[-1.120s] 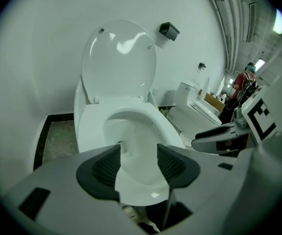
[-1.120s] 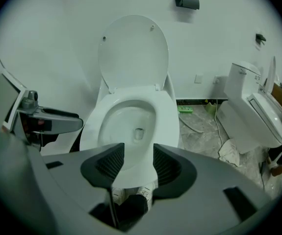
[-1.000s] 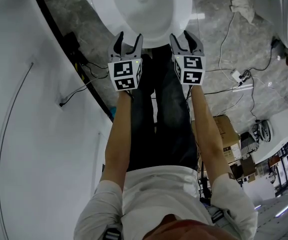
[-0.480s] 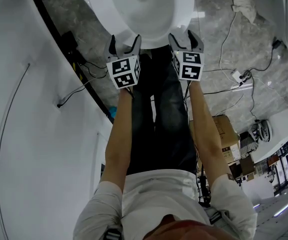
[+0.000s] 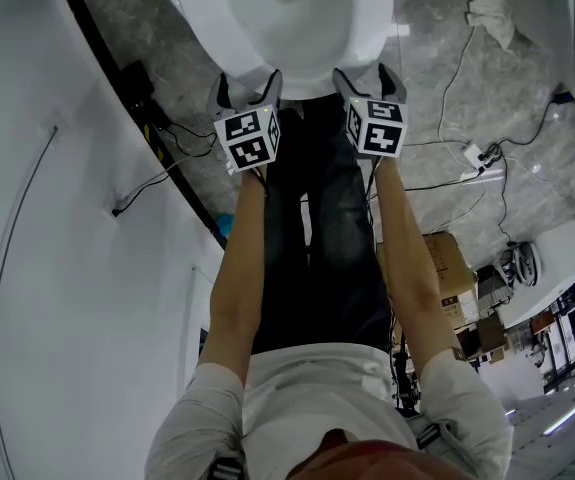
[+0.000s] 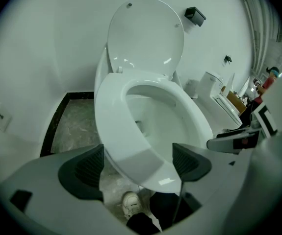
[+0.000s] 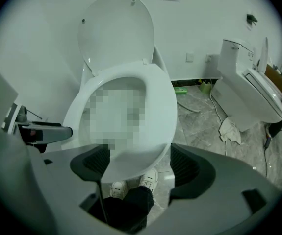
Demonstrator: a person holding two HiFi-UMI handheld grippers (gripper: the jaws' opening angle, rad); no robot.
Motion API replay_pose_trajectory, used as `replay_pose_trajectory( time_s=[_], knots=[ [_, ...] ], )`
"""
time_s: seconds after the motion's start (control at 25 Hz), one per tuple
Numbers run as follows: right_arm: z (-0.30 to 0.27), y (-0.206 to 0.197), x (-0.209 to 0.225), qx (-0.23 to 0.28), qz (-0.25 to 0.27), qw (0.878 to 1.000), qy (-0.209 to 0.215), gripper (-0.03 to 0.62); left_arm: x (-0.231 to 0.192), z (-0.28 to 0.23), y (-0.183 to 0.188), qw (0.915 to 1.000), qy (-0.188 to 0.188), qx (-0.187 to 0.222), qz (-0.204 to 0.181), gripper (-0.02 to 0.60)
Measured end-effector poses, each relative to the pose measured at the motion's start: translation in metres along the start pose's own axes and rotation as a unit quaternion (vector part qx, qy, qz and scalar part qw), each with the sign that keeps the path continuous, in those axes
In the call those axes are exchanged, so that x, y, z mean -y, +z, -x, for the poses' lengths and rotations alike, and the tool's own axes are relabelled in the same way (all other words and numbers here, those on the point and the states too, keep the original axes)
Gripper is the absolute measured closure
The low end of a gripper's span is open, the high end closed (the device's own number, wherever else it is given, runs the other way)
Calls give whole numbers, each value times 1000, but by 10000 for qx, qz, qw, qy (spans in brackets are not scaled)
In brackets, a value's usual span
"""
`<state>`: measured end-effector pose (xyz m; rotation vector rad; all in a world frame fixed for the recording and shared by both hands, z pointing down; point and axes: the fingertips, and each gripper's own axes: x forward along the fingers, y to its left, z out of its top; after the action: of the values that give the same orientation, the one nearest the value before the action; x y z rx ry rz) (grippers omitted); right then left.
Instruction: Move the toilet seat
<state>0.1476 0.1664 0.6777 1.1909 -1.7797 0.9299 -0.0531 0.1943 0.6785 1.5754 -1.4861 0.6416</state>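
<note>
In the head view, both tools sit a little closer to the front rim of the toilet seat (image 5: 302,78) than a second ago, and their jaws have just been opening. The left gripper (image 5: 248,88) and right gripper (image 5: 367,78) now spread their fingers wide at that rim, side by side. Our forearms run nearly straight and parallel down to them, with the marker cubes facing up. A white curved wall (image 5: 57,268) with a dark base strip crowds the left side. To the right the grey floor (image 5: 447,138) is open but strewn with cables.

In the left gripper view, the left gripper (image 6: 140,163) is released. Its pads stand wide, and the seat's front edge lies between them without being pressed, with floor showing beside the left pad. The toilet seat (image 6: 114,126) lies down on the bowl, and the lid (image 6: 145,33) stands upright against the wall behind it. The other tool's finger (image 6: 234,142) shows at the right, and a shoe (image 6: 130,203) shows below.

In the right gripper view, the right gripper (image 7: 140,164) is likewise released. The rim of the toilet seat (image 7: 161,111) sits between its spread pads, and we see no pad bearing on it. The lid (image 7: 116,28) is up. A second toilet (image 7: 248,87) stands well apart to the right, with a crumpled cloth (image 7: 229,129) on the floor between the two.
</note>
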Motion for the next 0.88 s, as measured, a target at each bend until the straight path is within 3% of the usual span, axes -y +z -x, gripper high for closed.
replay_pose_trajectory(
  time_s=[0.64,0.88],
  knots=[
    [-24,-6,0,-260,-206,9992,237,195,0,-18,-15,9986,-152,-427,258,149],
    [-18,-4,-5,-162,-269,9989,337,195,1,-12,-17,9983,-222,-534,52,149]
  ],
)
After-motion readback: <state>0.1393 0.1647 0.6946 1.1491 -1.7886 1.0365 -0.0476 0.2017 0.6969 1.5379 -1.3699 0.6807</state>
